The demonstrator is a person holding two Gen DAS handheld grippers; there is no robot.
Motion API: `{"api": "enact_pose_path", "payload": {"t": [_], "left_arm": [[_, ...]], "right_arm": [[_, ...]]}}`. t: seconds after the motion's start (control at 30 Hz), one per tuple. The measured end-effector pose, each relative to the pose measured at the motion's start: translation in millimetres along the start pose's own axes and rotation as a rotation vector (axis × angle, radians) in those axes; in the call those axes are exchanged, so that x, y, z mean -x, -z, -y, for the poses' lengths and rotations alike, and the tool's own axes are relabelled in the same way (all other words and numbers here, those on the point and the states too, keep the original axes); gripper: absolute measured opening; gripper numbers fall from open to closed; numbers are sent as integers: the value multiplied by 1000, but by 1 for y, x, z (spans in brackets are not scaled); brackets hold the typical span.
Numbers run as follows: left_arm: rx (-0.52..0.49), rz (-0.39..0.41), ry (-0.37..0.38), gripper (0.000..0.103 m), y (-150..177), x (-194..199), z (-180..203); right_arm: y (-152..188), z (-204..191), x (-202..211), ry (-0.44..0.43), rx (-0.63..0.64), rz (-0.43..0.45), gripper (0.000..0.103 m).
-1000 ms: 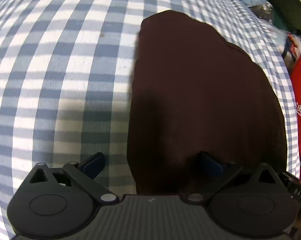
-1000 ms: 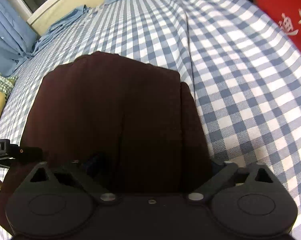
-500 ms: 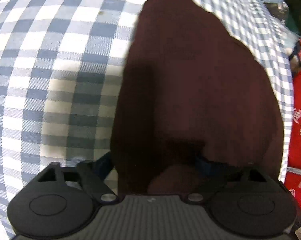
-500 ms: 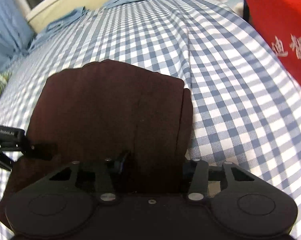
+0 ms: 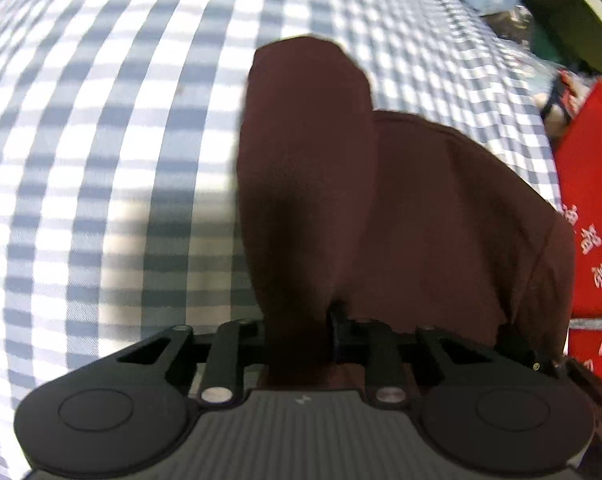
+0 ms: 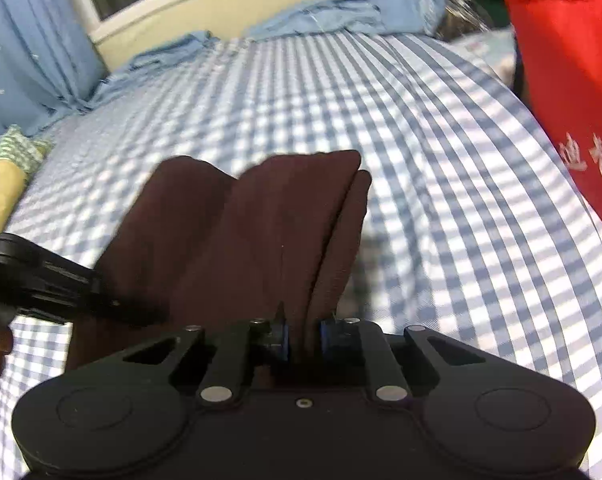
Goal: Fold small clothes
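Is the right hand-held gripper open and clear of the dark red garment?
No, the right hand-held gripper is pinched on a fold of the dark red garment.

The near edge of the garment [image 5: 441,216] is hidden behind the left hand-held gripper [image 5: 301,332] body, and its pads are buried in the cloth. In the right wrist view the garment's lower left corner is covered by the other tool, itself cut off by the left edge. The red bag [image 6: 573,64] runs out of frame on the right; its white characters are blurred. The check bed sheet [image 6: 441,128] is smeared by blur in both views.
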State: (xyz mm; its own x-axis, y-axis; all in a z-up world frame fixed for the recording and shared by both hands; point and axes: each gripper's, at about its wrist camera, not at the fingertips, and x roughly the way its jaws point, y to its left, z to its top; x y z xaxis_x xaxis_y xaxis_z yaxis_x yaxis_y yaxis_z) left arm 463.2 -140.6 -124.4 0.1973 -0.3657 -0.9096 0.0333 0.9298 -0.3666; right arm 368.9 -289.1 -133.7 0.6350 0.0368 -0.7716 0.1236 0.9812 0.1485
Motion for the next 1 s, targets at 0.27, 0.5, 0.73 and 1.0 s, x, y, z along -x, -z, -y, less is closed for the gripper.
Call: {"api": "enact_pose_path", "payload": {"t": [0.27,0.5,0.73,1.0], "left_arm": [[-75,105,-53,21,-14,67,-21],[-53,161,-139,21,-12,115,-82],[-31,142,-167,21,1,119,-145],[15,103,-138,27,18,87,-183]], "right_arm": [[-17,-52,27,-75,42,79,12],[-24,-113,10,-183,21,76,12],[-10,-166,-17,-223,25,6,12],[13,-187,-51,-91,97,-118,20]]}}
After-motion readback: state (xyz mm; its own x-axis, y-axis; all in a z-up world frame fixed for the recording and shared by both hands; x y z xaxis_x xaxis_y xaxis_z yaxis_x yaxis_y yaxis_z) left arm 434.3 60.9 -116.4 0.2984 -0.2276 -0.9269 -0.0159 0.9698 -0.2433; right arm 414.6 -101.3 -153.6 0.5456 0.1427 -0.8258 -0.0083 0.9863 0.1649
